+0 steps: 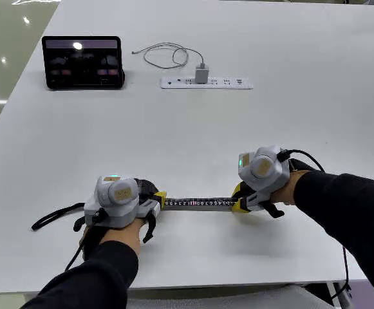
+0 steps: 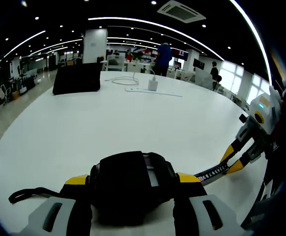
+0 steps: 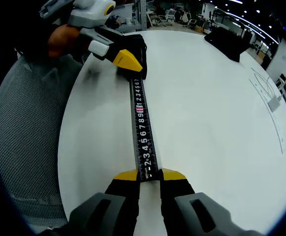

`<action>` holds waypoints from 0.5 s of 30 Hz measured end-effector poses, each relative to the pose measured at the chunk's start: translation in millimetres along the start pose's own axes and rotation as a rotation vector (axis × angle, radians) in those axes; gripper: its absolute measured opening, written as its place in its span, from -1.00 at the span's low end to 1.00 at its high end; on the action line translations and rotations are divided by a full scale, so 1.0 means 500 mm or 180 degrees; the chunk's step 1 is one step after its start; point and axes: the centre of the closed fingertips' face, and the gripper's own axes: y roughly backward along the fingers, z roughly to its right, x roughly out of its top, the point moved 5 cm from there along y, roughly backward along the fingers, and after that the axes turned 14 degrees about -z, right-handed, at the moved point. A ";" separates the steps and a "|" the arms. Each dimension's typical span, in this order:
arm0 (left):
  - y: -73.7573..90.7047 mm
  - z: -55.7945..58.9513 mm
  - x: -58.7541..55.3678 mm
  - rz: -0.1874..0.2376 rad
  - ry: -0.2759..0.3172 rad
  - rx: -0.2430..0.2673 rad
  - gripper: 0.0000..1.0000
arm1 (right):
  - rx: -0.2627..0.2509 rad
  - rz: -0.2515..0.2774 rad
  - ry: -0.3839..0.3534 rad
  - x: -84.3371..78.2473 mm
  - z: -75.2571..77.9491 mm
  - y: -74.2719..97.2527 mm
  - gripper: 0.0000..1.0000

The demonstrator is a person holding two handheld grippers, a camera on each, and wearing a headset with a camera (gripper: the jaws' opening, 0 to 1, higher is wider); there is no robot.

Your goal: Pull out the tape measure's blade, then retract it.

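Clamping the case (image 2: 130, 182) on both sides, the left gripper (image 2: 133, 178) has its jaws spread to the case's width. In the head view the gripper body covers most of the case. From it the blade (image 3: 142, 128) lies drawn out flat on the table (image 1: 251, 129), near the front edge. The right gripper (image 3: 149, 174) is pinched almost closed on the blade's end, and the end hook is hidden between the jaws. A strap (image 1: 55, 215) trails left of the case.

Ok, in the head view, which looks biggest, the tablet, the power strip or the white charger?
1. Tablet, biggest overall.
2. Power strip, a bit longer but much thinner.
3. Charger, smallest.
All three sit similarly far away, so the order holds.
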 end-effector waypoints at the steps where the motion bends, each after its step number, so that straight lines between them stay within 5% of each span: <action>1: 0.000 0.000 0.000 -0.0004 0.0002 -0.0003 0.26 | 0.0011 0.0013 -0.0030 0.000 0.000 0.000 -0.78; 15: 0.002 0.000 -0.004 -0.0014 -0.0006 -0.0017 0.26 | 0.0017 -0.0014 -0.0024 0.018 -0.002 -0.006 -0.78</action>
